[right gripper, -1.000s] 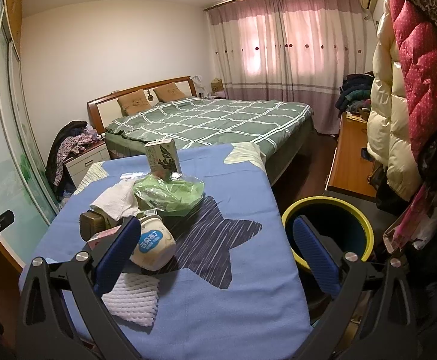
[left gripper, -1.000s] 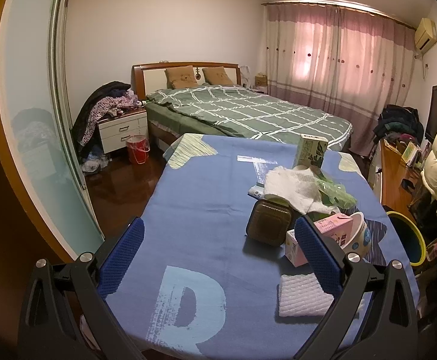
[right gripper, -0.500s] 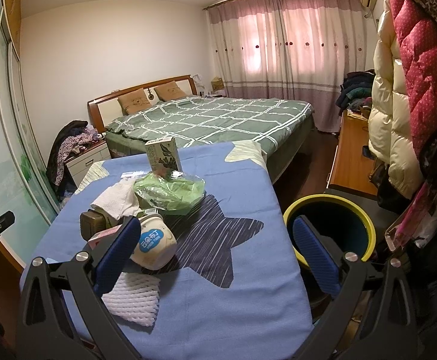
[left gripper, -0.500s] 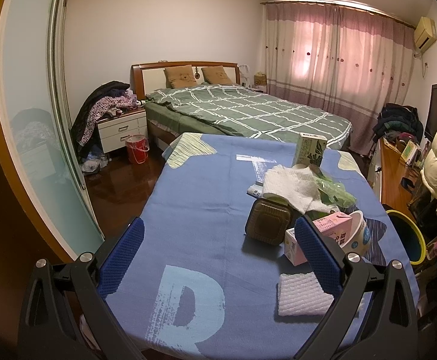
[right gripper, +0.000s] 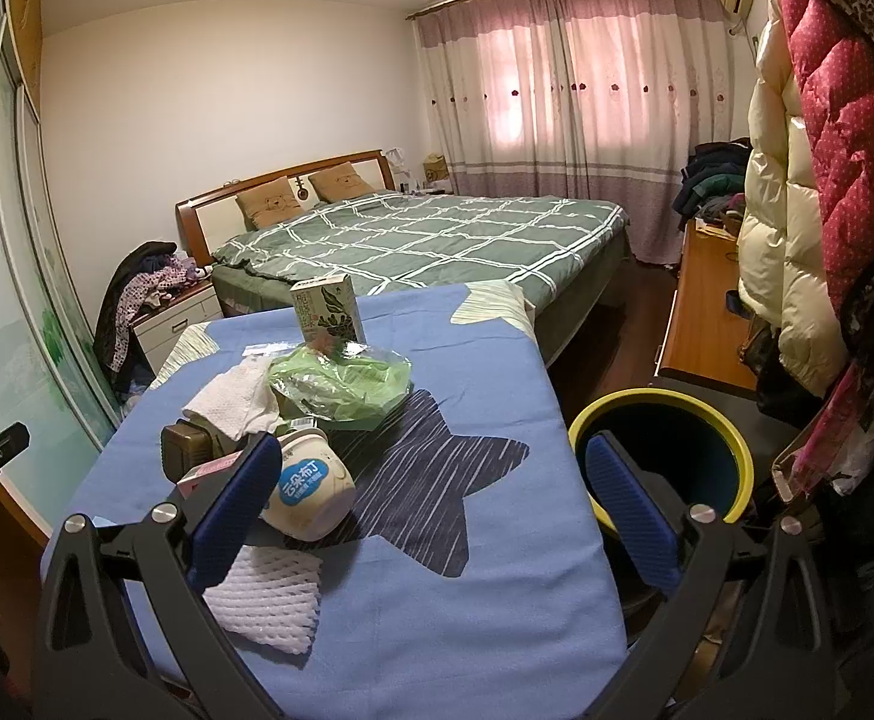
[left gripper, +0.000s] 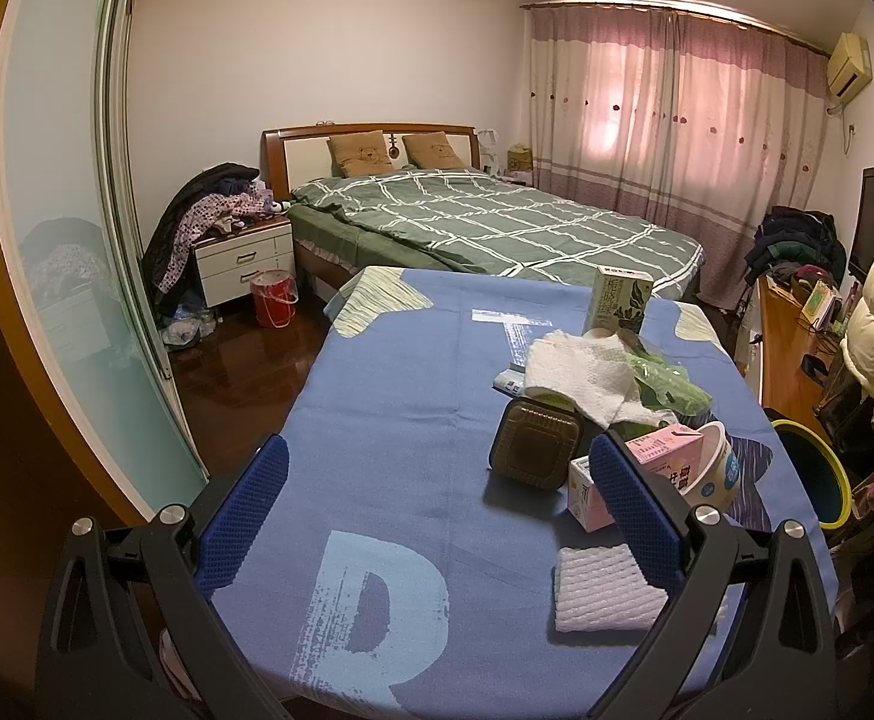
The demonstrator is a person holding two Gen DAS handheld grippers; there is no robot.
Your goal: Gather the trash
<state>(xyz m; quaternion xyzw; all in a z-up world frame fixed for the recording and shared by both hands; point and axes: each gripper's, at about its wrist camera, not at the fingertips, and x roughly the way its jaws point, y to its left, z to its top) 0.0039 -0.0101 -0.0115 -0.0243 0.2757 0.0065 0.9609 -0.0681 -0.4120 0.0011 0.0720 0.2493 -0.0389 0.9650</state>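
On the blue table (right gripper: 473, 612), trash pile centre-left, cup (right gripper: 311, 489) on its side near foam pad (right gripper: 263, 606), bin (right gripper: 659, 456) right, left gripper (left gripper: 437, 516) and right gripper (right gripper: 431, 510) both spread wide, empty.

Bedroom: green-checked bed (left gripper: 485, 228); pink curtains (left gripper: 671, 114), perhaps backlit.

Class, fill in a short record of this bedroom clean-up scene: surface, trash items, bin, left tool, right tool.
surface: blue cloth-covered table
trash items: white foam net sleeve, white pudding cup on its side, pink carton, brown square plastic box, green plastic bag, upright green carton
bin: yellow-rimmed dark bin, beside the table
left tool: open, empty
right tool: open, empty
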